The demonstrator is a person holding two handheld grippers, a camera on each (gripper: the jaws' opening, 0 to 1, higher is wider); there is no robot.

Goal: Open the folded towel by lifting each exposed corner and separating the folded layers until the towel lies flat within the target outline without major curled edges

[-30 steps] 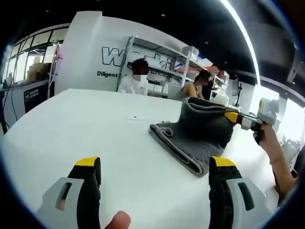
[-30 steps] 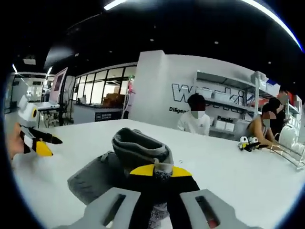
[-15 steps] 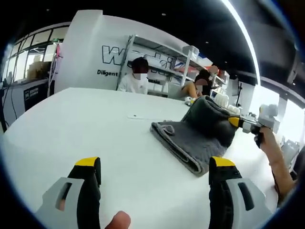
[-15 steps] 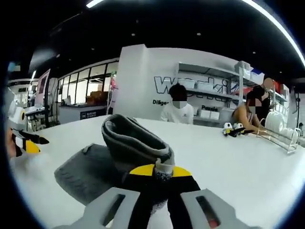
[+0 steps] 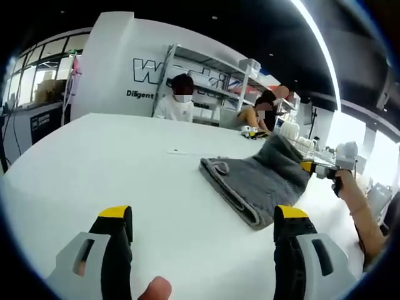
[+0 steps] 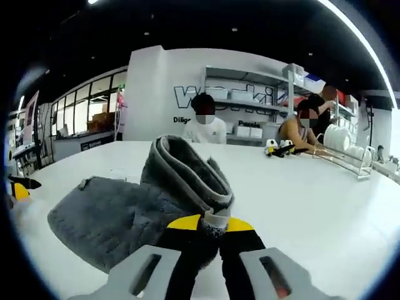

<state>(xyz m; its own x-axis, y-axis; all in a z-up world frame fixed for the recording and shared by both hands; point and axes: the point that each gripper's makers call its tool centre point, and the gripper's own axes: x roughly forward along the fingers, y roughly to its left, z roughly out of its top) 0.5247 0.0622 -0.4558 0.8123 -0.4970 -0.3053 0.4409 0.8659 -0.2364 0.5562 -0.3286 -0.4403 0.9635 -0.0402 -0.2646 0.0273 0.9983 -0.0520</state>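
Bare table (image 5: 94, 162) surrounds the towel (image 5: 256, 181); nothing nearby blocks.

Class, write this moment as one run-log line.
right tongs: shut on grey folded towel, layer lifted | left tongs: open, apart from towel | white table

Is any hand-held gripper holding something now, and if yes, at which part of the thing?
The right hand-held gripper is shut on the grey towel, pinching the edge of its lifted layer. The left hand-held gripper is open and holds nothing.

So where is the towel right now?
The grey towel lies on the white table, one edge pinched and lifted by the right gripper.
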